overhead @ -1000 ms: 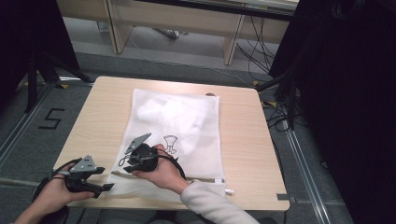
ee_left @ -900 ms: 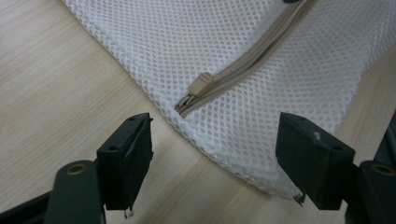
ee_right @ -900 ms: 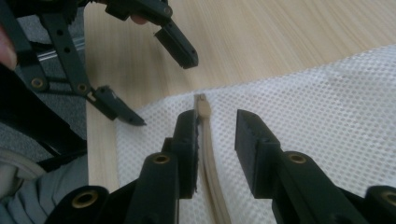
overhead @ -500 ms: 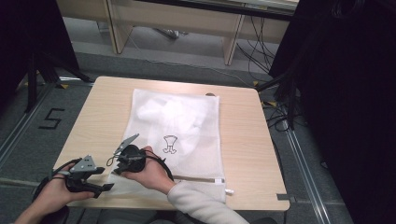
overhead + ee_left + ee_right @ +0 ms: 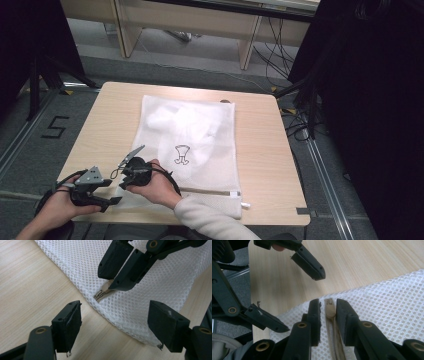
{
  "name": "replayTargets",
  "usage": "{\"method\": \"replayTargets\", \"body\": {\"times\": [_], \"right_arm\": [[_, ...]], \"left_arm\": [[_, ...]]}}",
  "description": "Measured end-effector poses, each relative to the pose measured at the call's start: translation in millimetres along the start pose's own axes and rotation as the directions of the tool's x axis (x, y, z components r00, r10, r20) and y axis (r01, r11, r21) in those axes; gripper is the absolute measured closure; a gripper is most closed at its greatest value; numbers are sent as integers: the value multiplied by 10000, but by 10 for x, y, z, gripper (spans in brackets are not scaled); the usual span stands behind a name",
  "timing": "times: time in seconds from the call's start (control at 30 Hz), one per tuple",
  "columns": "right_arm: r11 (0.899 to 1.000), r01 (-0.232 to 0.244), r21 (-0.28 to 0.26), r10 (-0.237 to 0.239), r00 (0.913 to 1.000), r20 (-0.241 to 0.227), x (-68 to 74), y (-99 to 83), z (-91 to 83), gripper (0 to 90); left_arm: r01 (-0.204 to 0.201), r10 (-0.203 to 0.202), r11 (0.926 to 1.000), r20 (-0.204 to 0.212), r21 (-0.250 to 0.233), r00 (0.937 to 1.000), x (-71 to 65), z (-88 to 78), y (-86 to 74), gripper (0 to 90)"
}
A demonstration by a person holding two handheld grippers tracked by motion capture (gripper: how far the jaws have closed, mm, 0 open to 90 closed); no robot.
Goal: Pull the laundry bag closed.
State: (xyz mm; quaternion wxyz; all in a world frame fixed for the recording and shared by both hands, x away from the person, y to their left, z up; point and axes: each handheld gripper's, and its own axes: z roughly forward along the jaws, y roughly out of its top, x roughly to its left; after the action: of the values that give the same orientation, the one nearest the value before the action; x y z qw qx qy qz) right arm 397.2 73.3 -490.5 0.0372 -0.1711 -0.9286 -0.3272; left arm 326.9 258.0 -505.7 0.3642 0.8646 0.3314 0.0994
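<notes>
Currently, one white mesh laundry bag (image 5: 187, 150) is seen lying flat on one wooden table (image 5: 270, 150), and two grippers are held at its near left corner. One beige zipper pull (image 5: 329, 308) is found at that corner of the bag, between the jaws of the right gripper (image 5: 328, 315). These jaws have just been closing and are narrowed to a slim gap around the pull; whether the pads already press on it cannot be told, since a sliver of space is seen on each side. In the left gripper view, the same pull (image 5: 101, 293) is seen just beneath the tips of the right gripper (image 5: 117, 272), which is angled down onto the mesh. The jaws of the left gripper (image 5: 115, 326) are spread wide and nothing is held in them; the edge of the bag is crossed by the space between them, with bare table under the left jaw and mesh near the right one. One small dark printed mark (image 5: 182, 154) is seen farther up the bag, well beyond both pairs of jaws.
</notes>
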Motion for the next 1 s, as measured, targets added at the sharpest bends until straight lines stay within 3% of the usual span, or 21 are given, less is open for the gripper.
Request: {"method": "replayTargets", "body": {"times": [0.17, 0.2, 0.27, 0.3, 0.33, 0.37, 0.5, 0.6, 0.63, 0.8, 0.83, 0.87, 0.97, 1.0], "right_arm": [[9998, -202, -25, 201, 9998, -79, 11, 6, 14, 741], [9992, -351, 164, 351, 9994, 23, 12, 2, 21, 741], [9997, -194, 113, 193, 9998, 85, -2, 2, 30, 741], [9988, -437, 209, 435, 9990, 78, 11, 0, 32, 741], [9994, -300, 164, 299, 9995, 77, -5, 1, 50, 742], [9987, -484, 187, 484, 9988, -15, 9, 1, 55, 747], [9993, -252, 265, 250, 9997, 70, -6, -8, 80, 768], [9984, -441, 359, 437, 9990, 121, 10, -10, 85, 781], [9994, -203, 272, 199, 9997, 130, -1, -12, 91, 794], [9993, -219, 290, 213, 9996, 194, 4, -11, 89, 815], [9996, 219, 153, -223, 9995, 208, -28, -3, 93, 816], [9985, -435, 340, 429, 9989, 182, 17, -9, 80, 816], [9996, -211, 186, 208, 9996, 167, 3, 0, 66, 816], [9997, -163, 195, 160, 9997, 158, 0, 3, 57, 816]], "left_arm": [[-28, 28, 10000, -65, 9, 10000, 6, -2, -1, 267], [-23, 23, 10000, -66, 14, 10000, 6, -1, -1, 267], [-36, 36, 10000, -72, 13, 10000, 4, -1, -1, 265], [-41, 42, 10000, -75, 12, 10000, 3, -1, -1, 265], [-34, 34, 10000, -72, 13, 10000, 5, 0, -2, 265], [-34, 34, 10000, -72, 13, 10000, 5, 0, -2, 265], [244, -244, 9997, 29, -17, 9997, -8, 4, -7, 265], [207, -207, 9998, -48, 17, 9998, -2, 4, -7, 265], [211, -211, 9998, -37, 11, 9998, -2, 5, -7, 265], [188, -188, 9998, -66, -3, 9998, 2, 2, -7, 265], [131, -131, 9999, -31, -4, 9999, 3, -1, -5, 265], [53, -53, 10000, -74, 3, 10000, 10, 1, -4, 265], [52, -52, 10000, -67, 7, 10000, 12, 2, -3, 265], [224, -224, 9997, -61, 41, 9997, 1, 7, -7, 264]]}}
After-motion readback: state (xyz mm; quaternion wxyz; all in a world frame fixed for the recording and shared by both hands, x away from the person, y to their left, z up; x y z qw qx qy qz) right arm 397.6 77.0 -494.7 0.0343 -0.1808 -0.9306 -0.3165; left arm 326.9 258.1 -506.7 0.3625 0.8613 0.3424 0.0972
